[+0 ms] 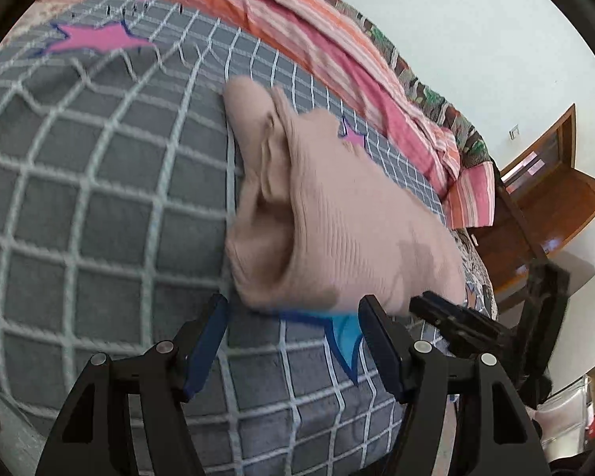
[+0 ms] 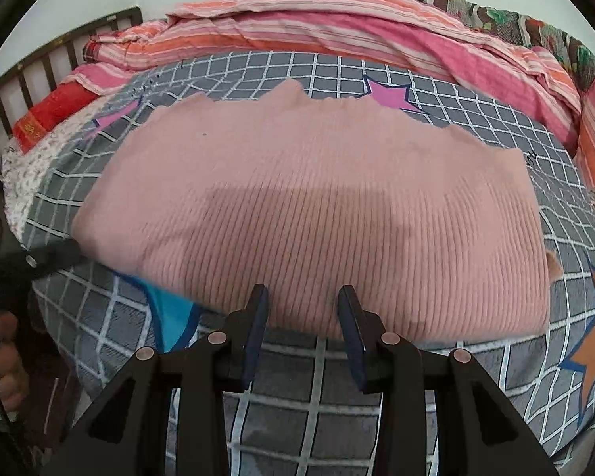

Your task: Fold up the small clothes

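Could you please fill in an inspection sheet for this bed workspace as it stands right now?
Surface: grey bedspread with a white grid and coloured stars, wrinkled in places.
Job's things: pink ribbed knit garment, folded into a broad rectangle, lying flat on the bedspread.
Clutter: pink and orange striped blanket, bunched along the far edge; red cloth at the far left corner.
Grippers: left gripper open, at the garment's near end, nothing between the jaws; right gripper open, at the garment's near edge, not gripping it.
Cables: nothing seen.
Surroundings: pale wall; wooden door; dark slatted bed rail.
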Demonstrator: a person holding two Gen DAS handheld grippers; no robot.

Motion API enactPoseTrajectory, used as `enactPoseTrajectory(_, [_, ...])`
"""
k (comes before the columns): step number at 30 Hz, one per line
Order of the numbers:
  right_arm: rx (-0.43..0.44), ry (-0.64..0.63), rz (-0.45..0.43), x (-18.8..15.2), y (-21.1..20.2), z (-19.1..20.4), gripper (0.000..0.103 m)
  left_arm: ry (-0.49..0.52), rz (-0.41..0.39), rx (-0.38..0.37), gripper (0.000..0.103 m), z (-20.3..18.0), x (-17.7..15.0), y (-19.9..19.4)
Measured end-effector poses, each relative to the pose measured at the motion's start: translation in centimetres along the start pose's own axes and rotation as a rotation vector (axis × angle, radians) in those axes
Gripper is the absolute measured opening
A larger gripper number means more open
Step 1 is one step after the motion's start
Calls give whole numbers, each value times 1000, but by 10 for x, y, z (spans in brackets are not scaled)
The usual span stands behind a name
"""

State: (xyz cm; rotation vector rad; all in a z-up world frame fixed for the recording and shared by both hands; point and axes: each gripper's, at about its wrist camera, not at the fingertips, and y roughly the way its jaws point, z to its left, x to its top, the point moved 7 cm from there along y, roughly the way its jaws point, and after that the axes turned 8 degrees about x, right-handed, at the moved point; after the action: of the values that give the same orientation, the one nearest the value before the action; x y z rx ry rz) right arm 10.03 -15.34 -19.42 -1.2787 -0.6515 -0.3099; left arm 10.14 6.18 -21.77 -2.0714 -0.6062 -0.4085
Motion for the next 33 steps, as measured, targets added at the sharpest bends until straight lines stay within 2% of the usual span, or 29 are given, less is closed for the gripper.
enactPoseTrajectory(6, [85,86,-66,3,-32,-22,34,-77,-35,-51,66,-11,0,12])
enactPoseTrajectory(15, [68,156,-136,-9,-79,-81,34,-268,-153,-95,63,-21,40,31])
enactPoseTrajectory(20, [60,232,-172,-24,-98,-124,34,-345,-198,-17,46,-18,60,38])
enactPoseTrajectory(21, [56,244,-177,-27,-100,-130,34,-353,-205,10,38,-18,63,39])
enactPoseTrajectory(22, [55,263,-185,-30,-103,-139,34,-351,-206,34,28,-18,65,38])
enactPoseTrajectory(23, [55,280,-191,-33,-105,-146,34,-344,-203,51,25,-19,66,38])
enactPoseTrajectory(28, [67,347,-217,-42,-112,-172,34,-288,-204,104,21,-45,80,23])
enactPoseTrajectory(33, [65,394,-243,-45,-119,-195,34,-153,-223,166,20,-108,101,12])
